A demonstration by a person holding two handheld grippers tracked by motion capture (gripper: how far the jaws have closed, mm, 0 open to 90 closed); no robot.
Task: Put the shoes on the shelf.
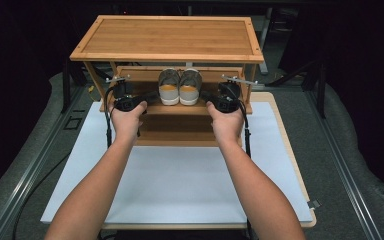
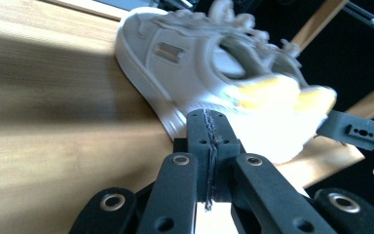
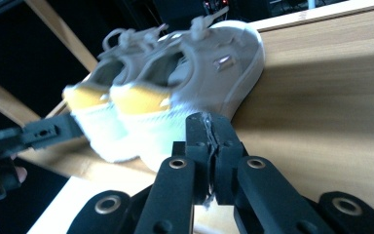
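A pair of grey shoes (image 1: 179, 86) with white soles and yellow heel linings stands heels toward me on the middle shelf (image 1: 150, 106) of a bamboo shoe rack (image 1: 170, 37). My left gripper (image 1: 150, 96) lies on that shelf just left of the pair, its jaws shut and empty. In the left gripper view its tips (image 2: 209, 118) almost meet the nearer shoe's (image 2: 190, 53) sole. My right gripper (image 1: 206, 96) mirrors it on the right side, also shut, its tips (image 3: 209, 122) close to the heel of the near shoe (image 3: 214, 73).
The rack stands at the far end of a white mat (image 1: 180, 175) on a wooden table (image 1: 285, 135). A lower shelf (image 1: 177, 135) sits below the shoes. The rack's side posts (image 1: 96, 80) flank both hands. Dark surroundings lie beyond the table.
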